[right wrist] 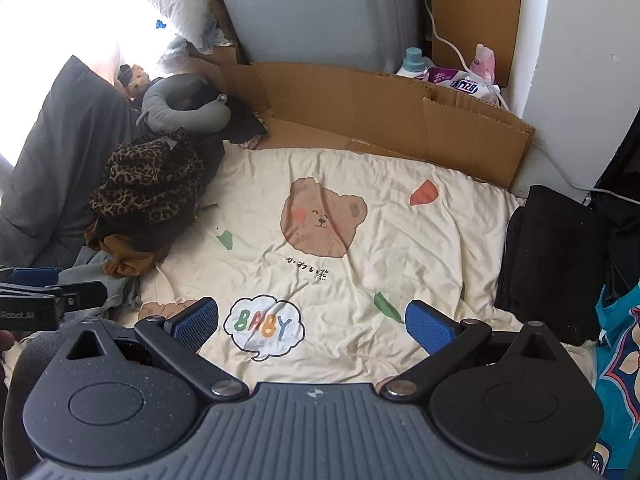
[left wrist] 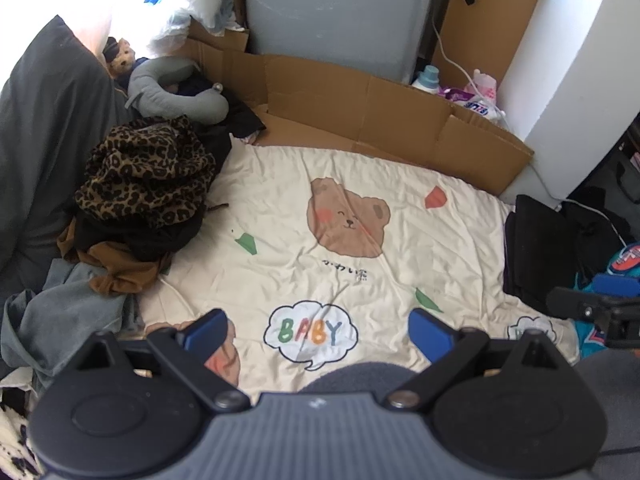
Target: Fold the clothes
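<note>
A heap of unfolded clothes lies on the left of the bed: a leopard-print garment (left wrist: 148, 172) (right wrist: 152, 176) on top, brown cloth (left wrist: 120, 268) and grey-blue cloth (left wrist: 68, 312) below it. A stack of dark folded clothes (left wrist: 548, 248) (right wrist: 552, 260) sits at the right edge. My left gripper (left wrist: 318, 330) hangs open over the cream bear-print sheet (left wrist: 400, 280), nothing between its blue pads. My right gripper (right wrist: 312, 322) is open too, above the "BABY" print (right wrist: 264, 326). Each gripper shows at the other view's edge, the right gripper (left wrist: 596, 304) and the left gripper (right wrist: 44, 300).
Flattened cardboard (left wrist: 380, 112) lines the far side of the bed, with a grey panel (left wrist: 340, 12) behind it. A grey neck pillow (left wrist: 176, 88), a teddy bear (left wrist: 122, 58) and a dark grey pillow (left wrist: 44, 140) sit at the left. Detergent bottles (right wrist: 448, 72) stand at back right. A teal bag (right wrist: 620, 360) is at right.
</note>
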Demonstrator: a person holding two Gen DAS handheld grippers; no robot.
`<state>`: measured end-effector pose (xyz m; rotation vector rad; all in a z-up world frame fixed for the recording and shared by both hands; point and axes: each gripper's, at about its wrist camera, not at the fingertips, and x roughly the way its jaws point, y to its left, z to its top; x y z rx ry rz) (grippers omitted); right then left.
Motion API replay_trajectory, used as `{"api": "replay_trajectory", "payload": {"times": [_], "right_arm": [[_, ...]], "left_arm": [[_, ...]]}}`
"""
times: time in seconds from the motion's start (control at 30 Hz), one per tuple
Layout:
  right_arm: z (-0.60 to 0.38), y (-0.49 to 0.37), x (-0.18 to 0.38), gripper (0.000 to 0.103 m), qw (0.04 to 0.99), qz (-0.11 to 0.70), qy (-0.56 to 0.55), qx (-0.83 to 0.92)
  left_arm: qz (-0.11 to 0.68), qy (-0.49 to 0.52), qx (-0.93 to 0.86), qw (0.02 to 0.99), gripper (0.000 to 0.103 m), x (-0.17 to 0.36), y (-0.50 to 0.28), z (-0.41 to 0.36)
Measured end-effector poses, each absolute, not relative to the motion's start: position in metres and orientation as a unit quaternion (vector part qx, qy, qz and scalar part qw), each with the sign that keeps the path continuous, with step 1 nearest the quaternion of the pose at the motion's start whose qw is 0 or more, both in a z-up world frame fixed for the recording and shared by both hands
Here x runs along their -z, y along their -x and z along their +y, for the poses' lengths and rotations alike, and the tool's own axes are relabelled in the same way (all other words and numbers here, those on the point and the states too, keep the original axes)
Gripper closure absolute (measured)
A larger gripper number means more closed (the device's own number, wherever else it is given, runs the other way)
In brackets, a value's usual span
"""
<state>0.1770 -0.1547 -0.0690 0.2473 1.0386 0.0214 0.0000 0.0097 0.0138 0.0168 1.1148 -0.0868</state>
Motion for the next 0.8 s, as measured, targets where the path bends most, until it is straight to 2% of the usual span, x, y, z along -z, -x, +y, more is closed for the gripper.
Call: {"api": "replay_trajectory", "payload": {"times": [0.8], "right_arm": [[-0.136,-0.209,0.053,0.0,0.867,0.475,-0.146,-0.038]], "left_arm": [[0.515,0.021,-0.009,0.857,0.003,-0.021,-0.027,0.095]]}}
